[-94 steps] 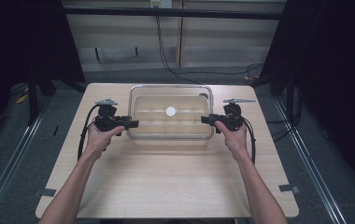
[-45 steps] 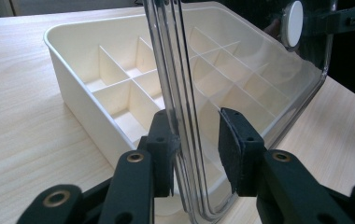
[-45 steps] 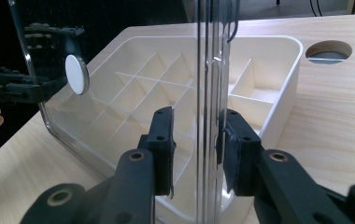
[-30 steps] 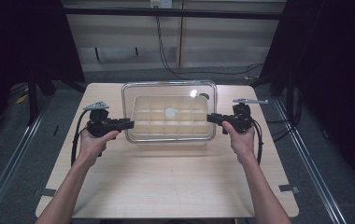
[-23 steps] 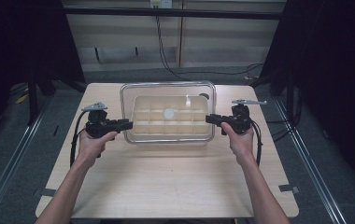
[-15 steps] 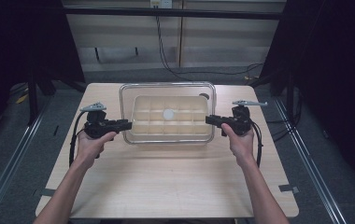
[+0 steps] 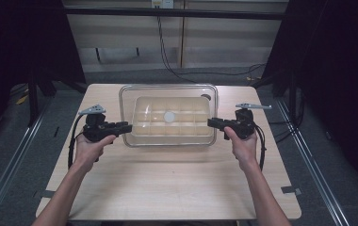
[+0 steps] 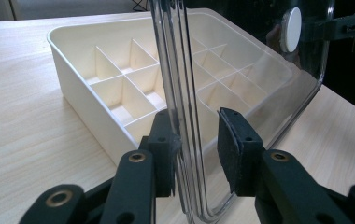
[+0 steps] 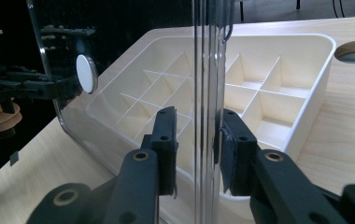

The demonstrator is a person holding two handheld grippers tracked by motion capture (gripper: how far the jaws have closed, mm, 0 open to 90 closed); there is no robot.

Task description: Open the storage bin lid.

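The clear lid (image 7: 167,96), clamped at both ends by the fingers of the left gripper (image 7: 123,127) and right gripper (image 7: 213,123), had lifted clear above the divided tray (image 7: 142,136) on the tabletop (image 7: 167,183), leaving it uncovered

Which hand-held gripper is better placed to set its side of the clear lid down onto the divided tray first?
Probably right. Seen from above, the right hand-held gripper holds the clear lid edge almost over the divided tray rim, while the left hand-held gripper side overhangs the tray.
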